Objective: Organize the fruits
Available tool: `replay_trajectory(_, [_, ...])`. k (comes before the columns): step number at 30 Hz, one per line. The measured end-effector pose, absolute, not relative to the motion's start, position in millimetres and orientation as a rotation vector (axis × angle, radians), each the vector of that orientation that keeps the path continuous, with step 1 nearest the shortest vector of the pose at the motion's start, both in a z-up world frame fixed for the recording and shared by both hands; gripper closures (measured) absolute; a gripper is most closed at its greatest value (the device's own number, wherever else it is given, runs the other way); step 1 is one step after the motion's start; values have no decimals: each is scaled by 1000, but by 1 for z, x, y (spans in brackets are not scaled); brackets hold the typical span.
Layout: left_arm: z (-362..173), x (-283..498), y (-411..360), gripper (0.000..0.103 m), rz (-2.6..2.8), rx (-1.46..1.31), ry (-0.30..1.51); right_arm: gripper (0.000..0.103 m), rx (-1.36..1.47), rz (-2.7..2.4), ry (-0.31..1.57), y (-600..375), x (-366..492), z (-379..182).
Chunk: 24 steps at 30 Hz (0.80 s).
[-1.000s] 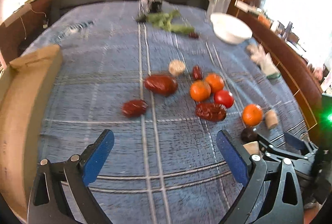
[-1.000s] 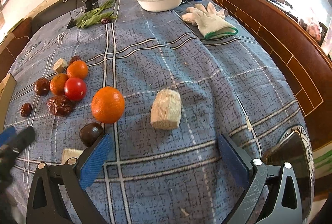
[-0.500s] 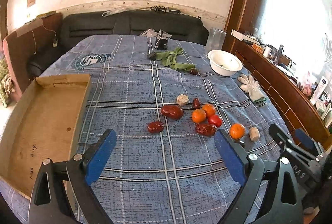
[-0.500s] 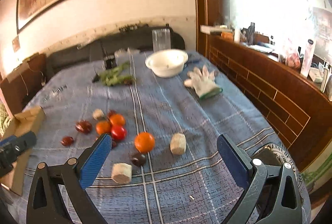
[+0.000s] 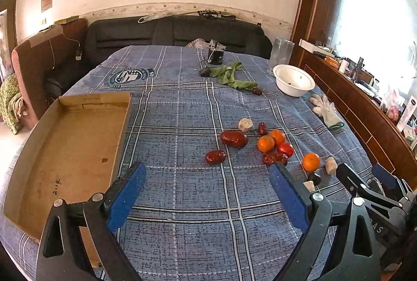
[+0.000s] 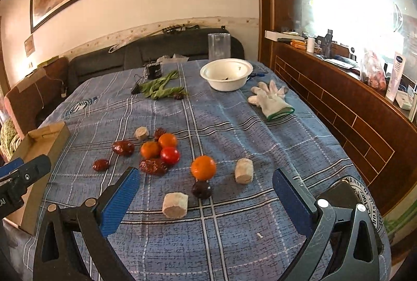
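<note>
Inspecting progress, the shallow brown cardboard tray (image 5: 73,145) on the blue plaid-clothed bench (image 5: 182,202) held nothing. All fruit, namely orange tangerines (image 6: 203,168), a red tomato (image 6: 170,155) and wrinkled dark-red dates (image 6: 123,147), lay loose, well apart from it. Left tongs (image 5: 206,192) and right tongs (image 6: 206,197) gaped wide, holding nothing. Sorting appeared unstarted.

Both grippers have been raised and drawn back from the fruit. The left gripper (image 5: 206,192), earlier held low over the dates with its jaws apart, is now seen well above the blue cloth (image 5: 182,111), so the whole cardboard tray (image 5: 65,145) is brought into view at the left. The right gripper (image 6: 206,200), previously close over the lone orange (image 6: 203,168), has likewise been lifted away.
</note>
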<state>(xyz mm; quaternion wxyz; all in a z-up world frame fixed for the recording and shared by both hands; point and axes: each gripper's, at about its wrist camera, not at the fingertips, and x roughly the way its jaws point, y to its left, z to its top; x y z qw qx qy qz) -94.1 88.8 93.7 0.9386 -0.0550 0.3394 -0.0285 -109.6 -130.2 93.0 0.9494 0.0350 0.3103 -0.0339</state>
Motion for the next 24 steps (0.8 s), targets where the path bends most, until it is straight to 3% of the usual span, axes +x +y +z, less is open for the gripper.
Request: replay_trajectory(24, [75, -69, 107, 8, -45, -146, 767, 0, 90, -60, 686, -142, -93, 76])
